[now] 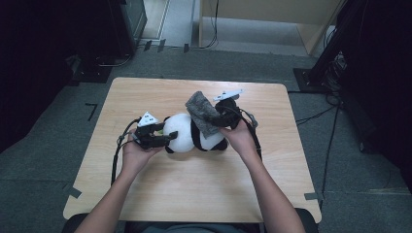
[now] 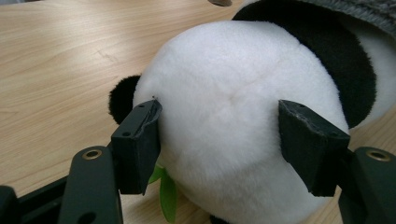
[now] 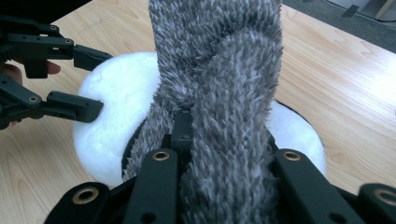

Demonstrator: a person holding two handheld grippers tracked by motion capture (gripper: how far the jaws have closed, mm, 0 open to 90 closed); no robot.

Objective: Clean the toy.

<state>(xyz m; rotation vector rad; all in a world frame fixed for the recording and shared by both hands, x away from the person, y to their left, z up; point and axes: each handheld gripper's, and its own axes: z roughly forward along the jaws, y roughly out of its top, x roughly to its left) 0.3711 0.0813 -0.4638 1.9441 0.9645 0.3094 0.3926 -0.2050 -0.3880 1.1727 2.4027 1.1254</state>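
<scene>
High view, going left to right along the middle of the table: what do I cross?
left hand → left gripper clamped on the plush panda's white head → grey fuzzy scarf draped over the panda → right gripper shut on the scarf → right hand

- In the right gripper view, the grey fuzzy cloth (image 3: 219,88) hides the jaw tips of the right gripper (image 3: 224,140) from us, and the top edge cuts the cloth off.
- The cloth covers the middle of the plush panda (image 3: 116,107).
- In the left gripper view, the green leaf (image 2: 166,191) is half tucked under the panda.
- We cannot see the panda's face.
</scene>
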